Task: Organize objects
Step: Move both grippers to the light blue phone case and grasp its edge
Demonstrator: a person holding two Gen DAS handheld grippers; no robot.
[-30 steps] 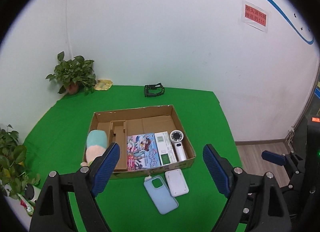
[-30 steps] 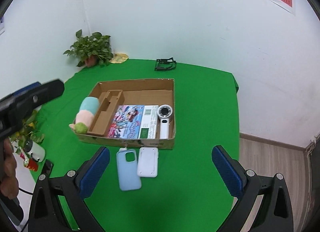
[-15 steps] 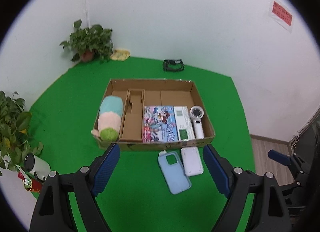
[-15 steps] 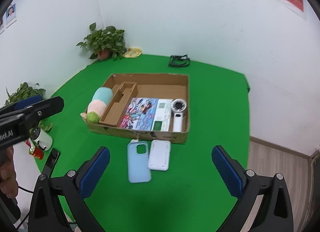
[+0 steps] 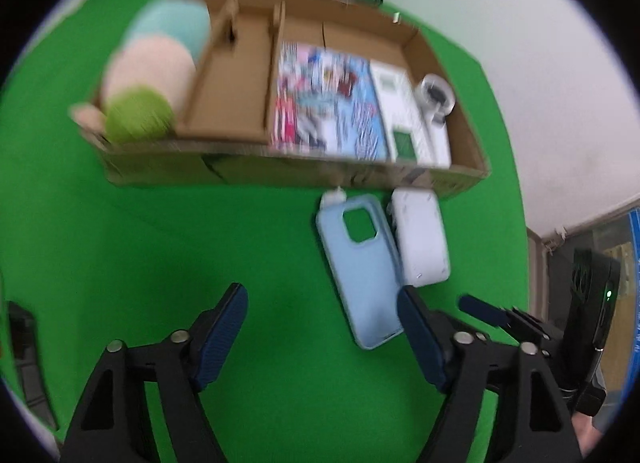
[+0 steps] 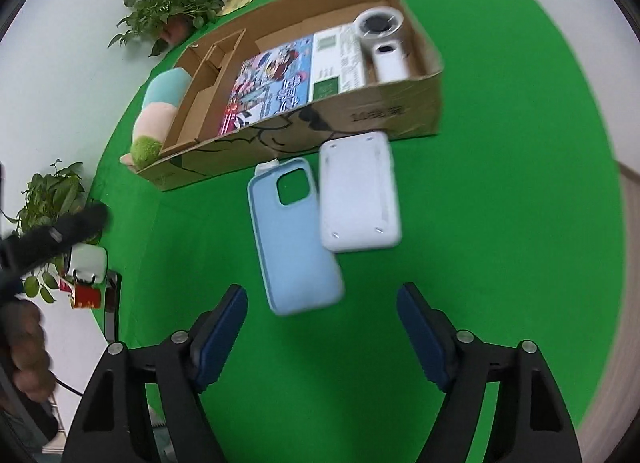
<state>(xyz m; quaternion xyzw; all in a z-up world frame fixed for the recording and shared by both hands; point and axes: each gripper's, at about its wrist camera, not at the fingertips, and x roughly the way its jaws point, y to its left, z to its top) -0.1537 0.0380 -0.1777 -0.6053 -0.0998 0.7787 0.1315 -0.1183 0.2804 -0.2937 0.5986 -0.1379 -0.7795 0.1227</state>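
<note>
Mostly we are done: the box (image 6: 384, 111) is filled, but the blue case (image 6: 294, 239) and white pack (image 6: 360, 195) lie outside it, and both our grippers' jaws are spread, empty.

A light blue phone case (image 6: 294, 237) lies flat, camera cutout up, just ahead of the right gripper's fingers (image 6: 218, 337). A white power bank (image 6: 360, 193) touches its right edge. Beyond both stands the open cardboard box (image 6: 360, 115).

Left gripper (image 5: 322, 315): black frame, blue ribbed pads, silver screws.
Right gripper (image 6: 322, 315): same black frame, blue pads.
</note>
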